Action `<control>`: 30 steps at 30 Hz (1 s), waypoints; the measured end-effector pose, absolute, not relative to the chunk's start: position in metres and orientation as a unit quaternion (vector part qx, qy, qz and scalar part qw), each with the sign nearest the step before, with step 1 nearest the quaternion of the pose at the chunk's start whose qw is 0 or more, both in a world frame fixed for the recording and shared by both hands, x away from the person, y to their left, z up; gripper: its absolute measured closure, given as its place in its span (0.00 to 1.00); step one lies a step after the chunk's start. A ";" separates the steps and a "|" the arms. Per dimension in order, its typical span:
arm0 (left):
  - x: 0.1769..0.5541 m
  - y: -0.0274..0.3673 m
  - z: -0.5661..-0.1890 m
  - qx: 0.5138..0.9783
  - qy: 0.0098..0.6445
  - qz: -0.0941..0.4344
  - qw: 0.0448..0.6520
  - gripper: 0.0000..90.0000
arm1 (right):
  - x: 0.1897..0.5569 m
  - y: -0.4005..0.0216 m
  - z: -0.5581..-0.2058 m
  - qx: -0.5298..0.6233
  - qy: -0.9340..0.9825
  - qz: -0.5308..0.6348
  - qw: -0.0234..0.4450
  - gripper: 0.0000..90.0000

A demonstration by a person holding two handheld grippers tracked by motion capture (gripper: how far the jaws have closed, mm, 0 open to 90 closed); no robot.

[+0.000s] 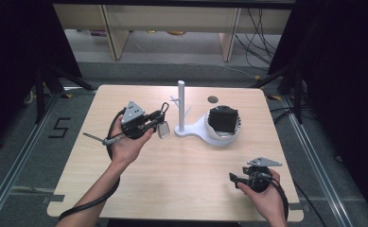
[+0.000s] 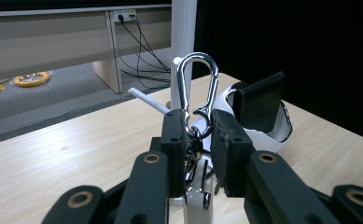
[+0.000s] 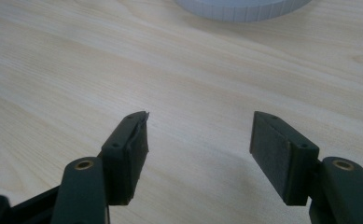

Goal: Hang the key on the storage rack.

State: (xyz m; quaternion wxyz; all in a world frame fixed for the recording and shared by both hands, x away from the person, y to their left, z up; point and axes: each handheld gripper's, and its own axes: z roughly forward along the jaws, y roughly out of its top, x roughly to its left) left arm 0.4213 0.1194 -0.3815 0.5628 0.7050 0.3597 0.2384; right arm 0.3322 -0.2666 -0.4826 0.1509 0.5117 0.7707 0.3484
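One carabiner (image 2: pixel 197 91) with its keys sits clamped in the jaws of our left gripper (image 1: pixel 154 124), held off the table (image 1: pixel 181 161) just beside the white peg stand (image 1: pixel 181 106). We judge the pickup done and the hanging on a peg still to come. Our right gripper (image 1: pixel 236 179), jaws apart and empty, waits near the table's front edge. A black pouch (image 1: pixel 223 118) fills the stand's bowl (image 1: pixel 233 135).

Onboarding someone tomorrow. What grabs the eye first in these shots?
The silver carabiner pinched in the left claw, raised just left of the white peg stand at the table's middle. Right of the stand, a white bowl holds a black wallet; the right claw rests open near the front-right edge.
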 end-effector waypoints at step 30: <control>0.439 0.100 -0.377 0.688 0.370 0.261 0.567 0.83 | 0.332 -0.270 -0.481 0.512 0.768 0.351 0.160 0.42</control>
